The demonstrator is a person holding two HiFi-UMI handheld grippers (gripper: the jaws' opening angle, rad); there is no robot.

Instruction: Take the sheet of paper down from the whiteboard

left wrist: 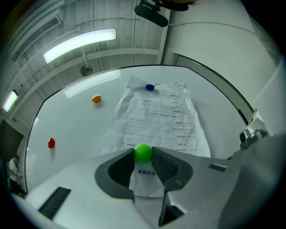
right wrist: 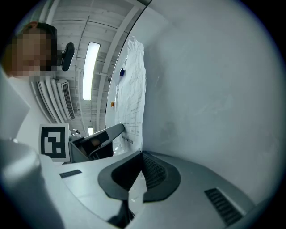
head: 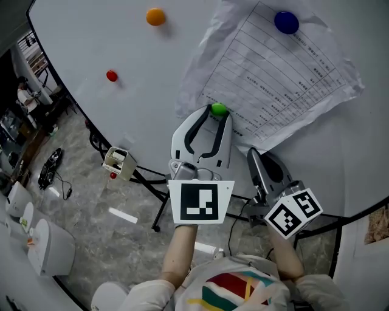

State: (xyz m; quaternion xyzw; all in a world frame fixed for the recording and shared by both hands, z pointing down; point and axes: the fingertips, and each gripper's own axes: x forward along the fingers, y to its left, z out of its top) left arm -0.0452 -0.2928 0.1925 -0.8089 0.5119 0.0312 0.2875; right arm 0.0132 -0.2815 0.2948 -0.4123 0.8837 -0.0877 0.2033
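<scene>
A crumpled printed sheet of paper (head: 279, 79) hangs on the whiteboard (head: 121, 36), with a blue magnet (head: 286, 22) on its top corner. A green magnet (head: 218, 110) sits on the sheet's lower left part. My left gripper (head: 217, 112) has its fingertips on either side of this green magnet (left wrist: 143, 153) and touching it. My right gripper (head: 250, 150) is shut on the sheet's bottom edge; the paper (right wrist: 134, 89) runs up from between its jaws (right wrist: 142, 154). The blue magnet (left wrist: 149, 87) shows at the sheet's (left wrist: 156, 120) far end.
An orange magnet (head: 155, 16) and a red magnet (head: 111, 76) sit on bare board left of the sheet. Below the board are its dark stand legs (head: 152, 182), a small white box (head: 118, 163), cables (head: 51, 167) and white containers (head: 48, 243) on the floor.
</scene>
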